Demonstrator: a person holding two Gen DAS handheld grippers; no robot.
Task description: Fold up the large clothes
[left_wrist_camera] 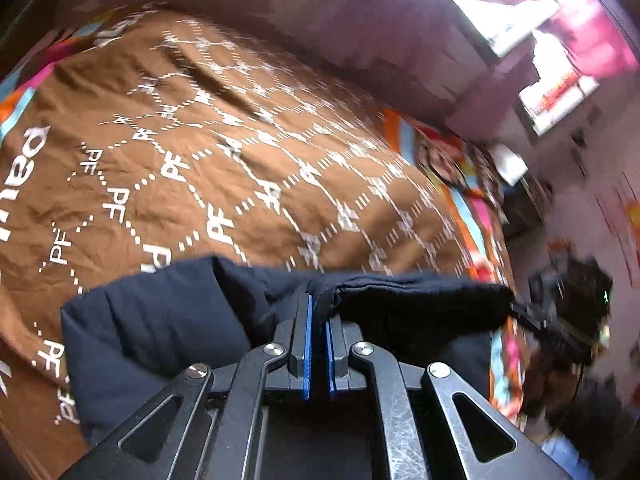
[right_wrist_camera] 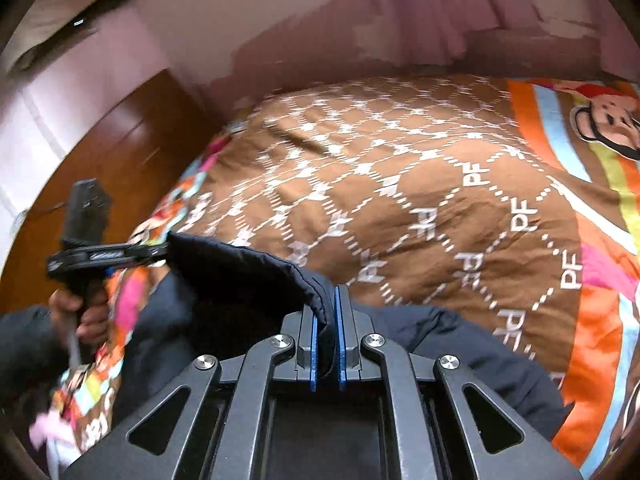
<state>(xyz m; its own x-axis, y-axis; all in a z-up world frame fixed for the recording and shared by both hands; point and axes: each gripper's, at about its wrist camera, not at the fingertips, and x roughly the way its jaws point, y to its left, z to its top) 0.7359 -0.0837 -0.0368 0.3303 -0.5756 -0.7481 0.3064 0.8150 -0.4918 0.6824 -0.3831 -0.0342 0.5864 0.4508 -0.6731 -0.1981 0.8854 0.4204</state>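
A dark navy padded garment (left_wrist_camera: 168,320) hangs stretched between my two grippers above the near edge of the bed. My left gripper (left_wrist_camera: 318,300) is shut on one stretch of its upper edge. My right gripper (right_wrist_camera: 334,296) is shut on the same edge further along, with the garment (right_wrist_camera: 236,276) bunched between its blue pads. The right gripper (left_wrist_camera: 524,312) also shows at the right of the left wrist view, and the left gripper (right_wrist_camera: 160,249) at the left of the right wrist view. The garment's lower part is hidden below both grippers.
The bed carries a brown bedspread (left_wrist_camera: 248,152) with a white "PF" diamond pattern and bright cartoon borders (right_wrist_camera: 592,128). A pink wall (right_wrist_camera: 360,24) runs behind it. A wooden cabinet (right_wrist_camera: 120,152) stands at the bed's left, and a bright window with pink curtains (left_wrist_camera: 560,40) at its right.
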